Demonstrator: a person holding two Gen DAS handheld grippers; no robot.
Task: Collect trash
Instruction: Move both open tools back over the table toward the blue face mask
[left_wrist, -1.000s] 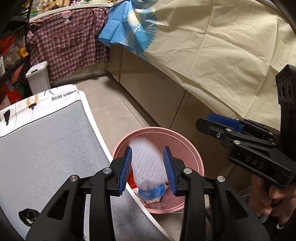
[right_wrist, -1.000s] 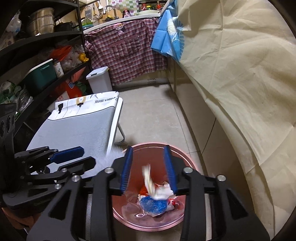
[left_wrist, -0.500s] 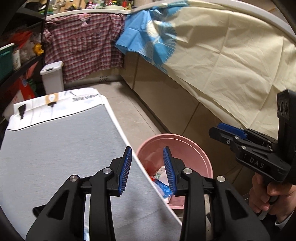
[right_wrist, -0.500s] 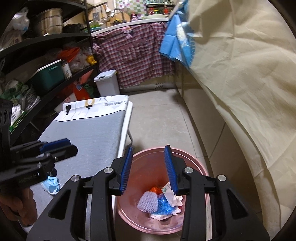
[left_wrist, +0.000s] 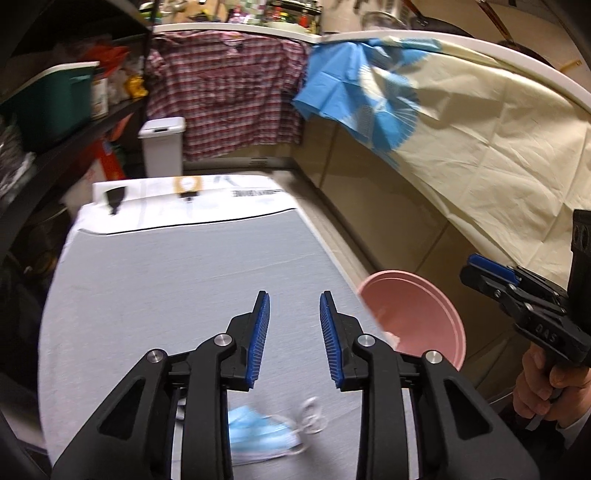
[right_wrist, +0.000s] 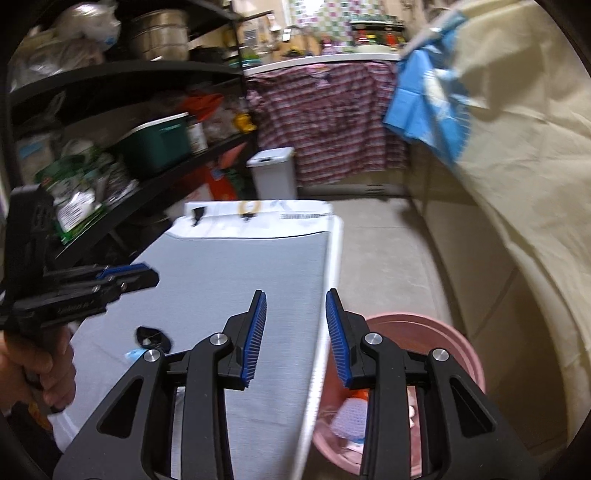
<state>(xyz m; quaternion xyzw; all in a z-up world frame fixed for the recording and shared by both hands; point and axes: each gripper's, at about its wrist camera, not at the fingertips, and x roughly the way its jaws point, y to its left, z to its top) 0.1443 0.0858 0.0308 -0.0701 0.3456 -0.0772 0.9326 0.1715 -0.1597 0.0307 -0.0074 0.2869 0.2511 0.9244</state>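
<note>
My left gripper (left_wrist: 294, 314) is open and empty above the grey ironing board (left_wrist: 177, 280). A blue face mask (left_wrist: 258, 435) lies on the board below and behind its fingertips, near the front. The pink bin (left_wrist: 417, 317) stands on the floor to the right of the board. My right gripper (right_wrist: 295, 314) is open and empty over the board's right edge; the pink bin (right_wrist: 436, 343) below it holds a white mesh piece (right_wrist: 349, 419) and other scraps. A small black item (right_wrist: 151, 336) lies on the board (right_wrist: 236, 280) in the right wrist view.
A black shelf rack (right_wrist: 110, 122) with boxes and bags runs along the left. A white lidded bin (right_wrist: 273, 173) stands at the far end by a plaid shirt (left_wrist: 229, 92). A cream cloth (left_wrist: 480, 155) covers the cabinets on the right.
The white mesh piece left my left gripper and now lies in the bin. Both grippers have swung left and up, from over the bin to over the board.
</note>
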